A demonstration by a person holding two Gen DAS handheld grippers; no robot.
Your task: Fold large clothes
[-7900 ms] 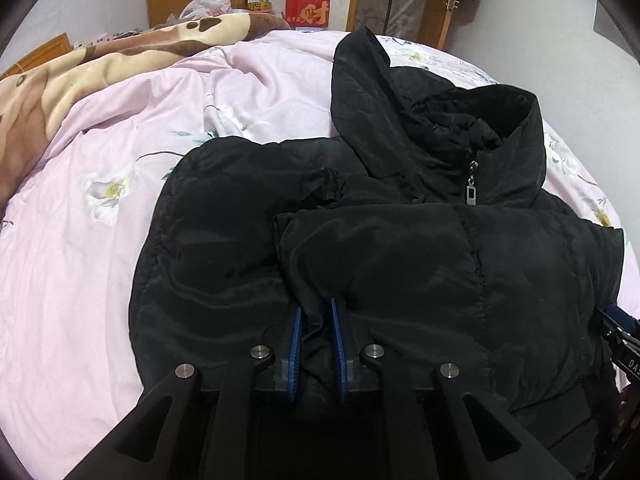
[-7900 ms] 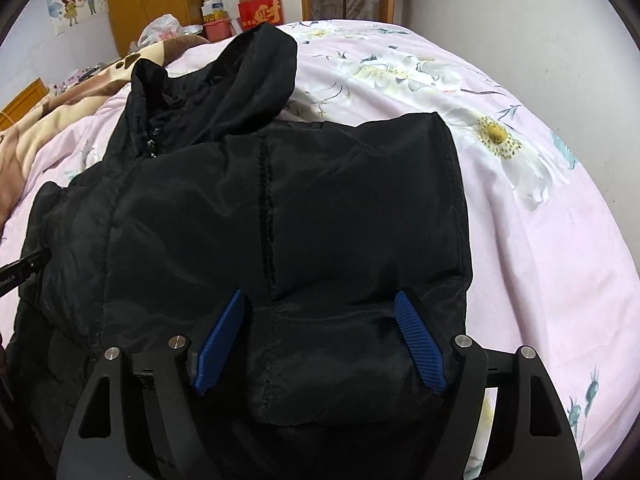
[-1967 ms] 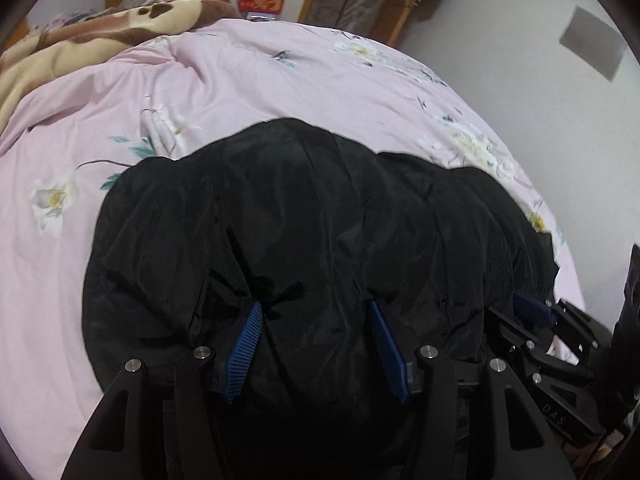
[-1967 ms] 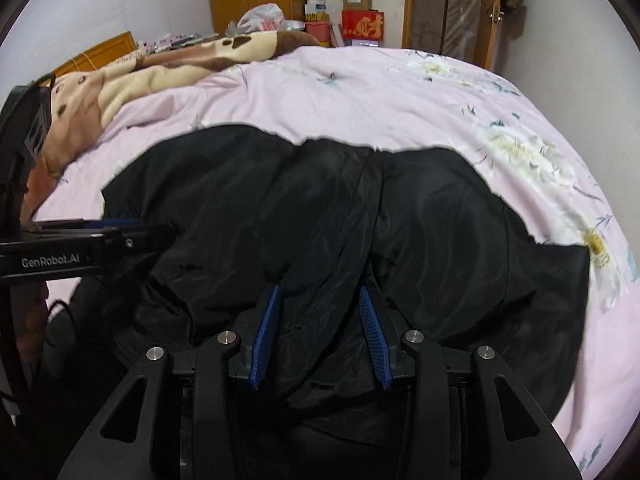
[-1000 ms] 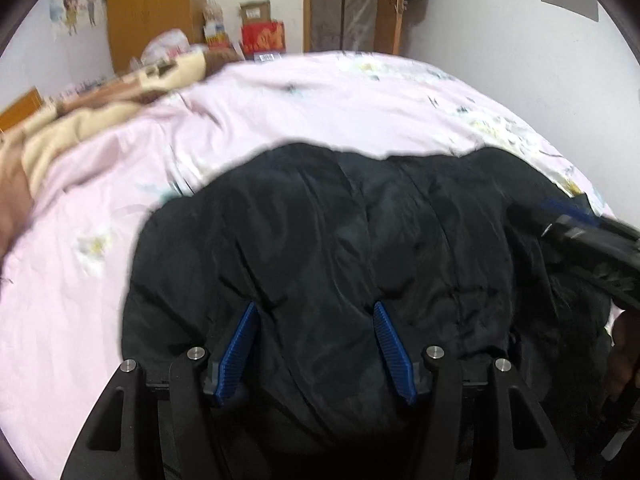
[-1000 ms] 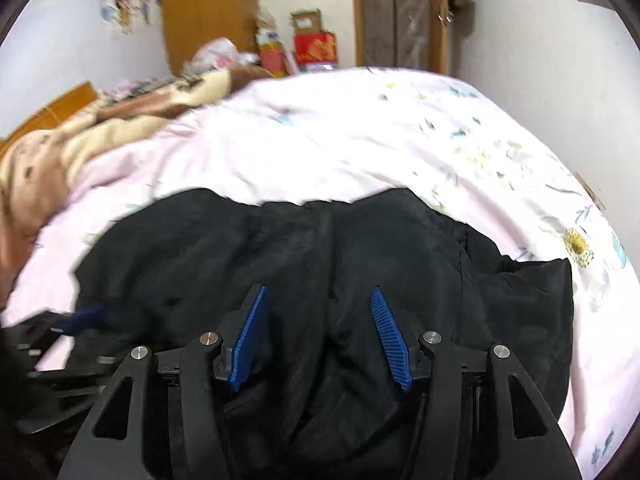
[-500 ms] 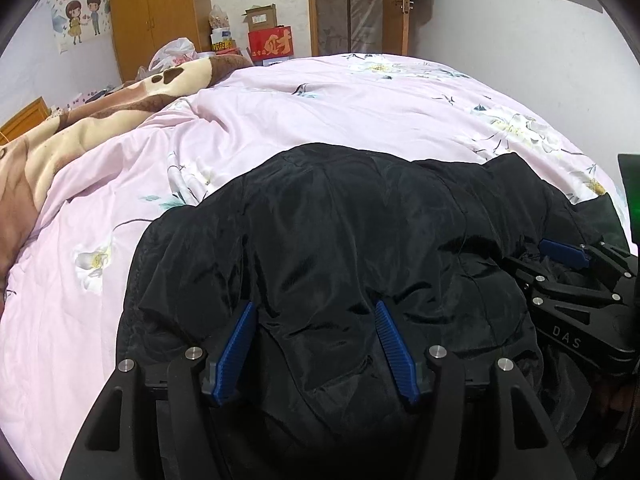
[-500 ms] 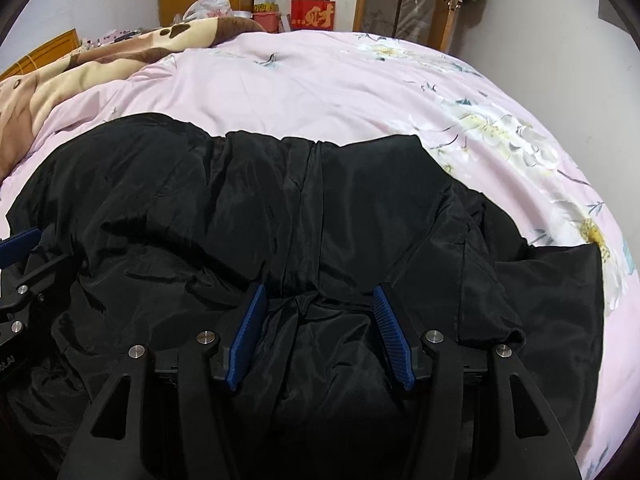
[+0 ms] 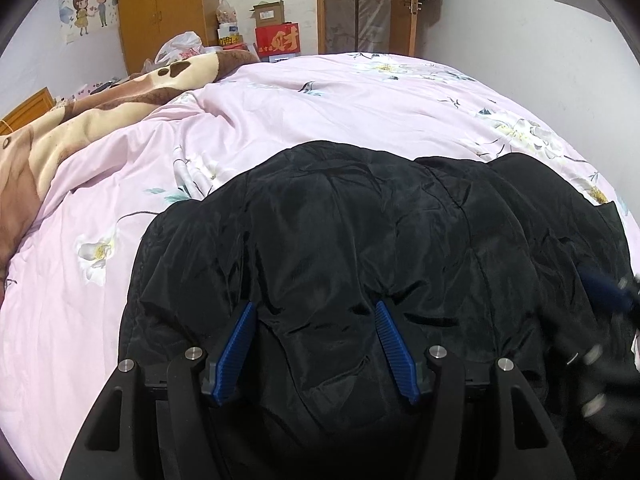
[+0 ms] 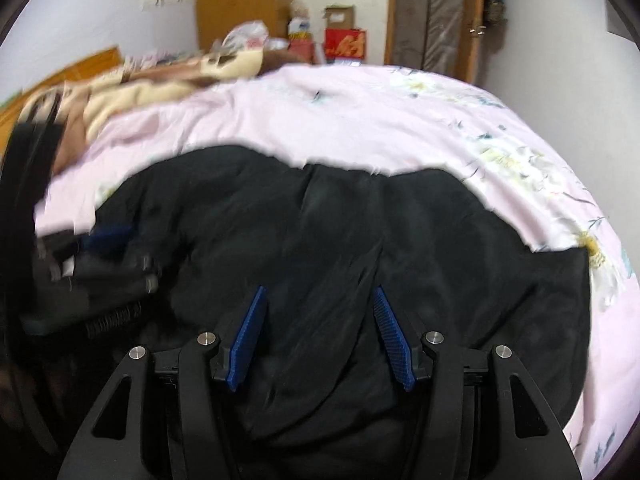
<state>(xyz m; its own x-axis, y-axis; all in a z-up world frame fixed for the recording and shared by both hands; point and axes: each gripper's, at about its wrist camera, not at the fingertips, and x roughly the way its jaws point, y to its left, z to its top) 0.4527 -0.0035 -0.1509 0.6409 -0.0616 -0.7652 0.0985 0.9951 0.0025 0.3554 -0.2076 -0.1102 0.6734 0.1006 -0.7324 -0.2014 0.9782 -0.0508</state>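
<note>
A black padded jacket lies folded in a rounded heap on the pink flowered quilt; hood and collar are hidden. My left gripper is open just above its near edge, blue pads apart, nothing between them. My right gripper is open over the jacket on its right part. The right gripper shows blurred at the right edge of the left wrist view. The left gripper shows blurred at the left of the right wrist view.
A brown and cream blanket lies bunched at the bed's far left. Behind the bed stand a wooden wardrobe, cardboard boxes and a door. A white wall runs close along the bed's right side.
Both grippers have drawn back and lifted a little from the folded jacket, staying open. The right wrist view is blurred with motion. The jacket lies as before.
</note>
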